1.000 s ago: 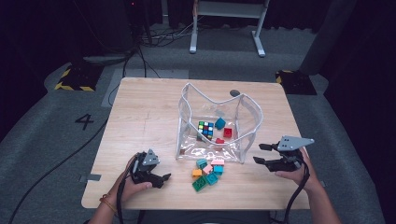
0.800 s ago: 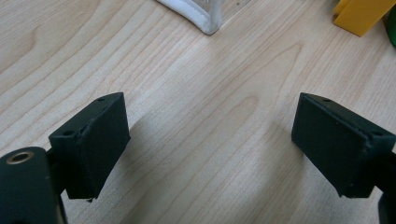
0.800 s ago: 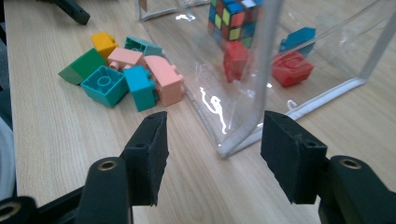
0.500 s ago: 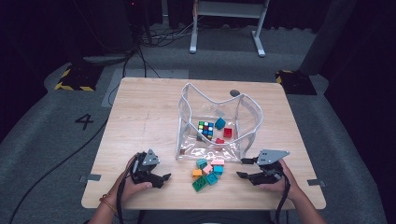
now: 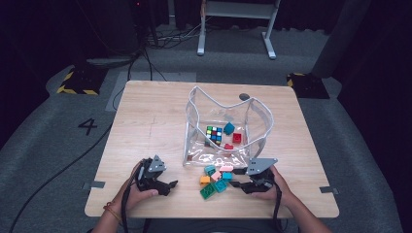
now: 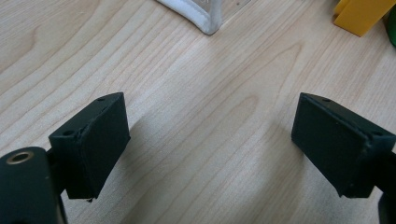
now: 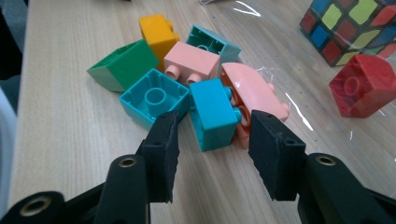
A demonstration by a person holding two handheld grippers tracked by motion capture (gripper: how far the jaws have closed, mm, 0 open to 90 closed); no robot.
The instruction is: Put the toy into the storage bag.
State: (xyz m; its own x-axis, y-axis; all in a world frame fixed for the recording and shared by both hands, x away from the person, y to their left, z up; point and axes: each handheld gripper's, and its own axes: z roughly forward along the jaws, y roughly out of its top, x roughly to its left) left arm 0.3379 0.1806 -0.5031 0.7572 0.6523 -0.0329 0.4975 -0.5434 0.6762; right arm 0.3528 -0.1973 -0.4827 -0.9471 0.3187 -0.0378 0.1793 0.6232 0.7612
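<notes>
The job looks like putting toy blocks into the clear bag (image 5: 228,131) in the middle of the high view; some are in already; a colourful puzzle cube (image 5: 214,135), a teal block (image 5: 229,128) and a red block (image 5: 236,138) sit inside it.

There is more to do; a little pile of blocks (image 5: 215,180) lies on the wooden table (image 5: 145,116) just below the bag, in the lower middle of the picture.

The right gripper (image 7: 212,154) is at that pile; its jaws have just been closing; a blue block (image 7: 212,114) sits between them in the middle of the right gripper view, but I see a small gap on each side, so the claw is not squeezing it yet. Next to it are a teal hollow block (image 7: 153,97), a pink block (image 7: 192,62), a peach curved block (image 7: 252,93), a green block (image 7: 123,65) and a yellow block (image 7: 158,30).

The left gripper (image 6: 210,140) rests on the table at the lower left of the high view; its jaws stand wide apart with only bare wood between them; it is let go and holds nothing.

I think the blue block is the next one to go in, and then the rest of the pile.
</notes>
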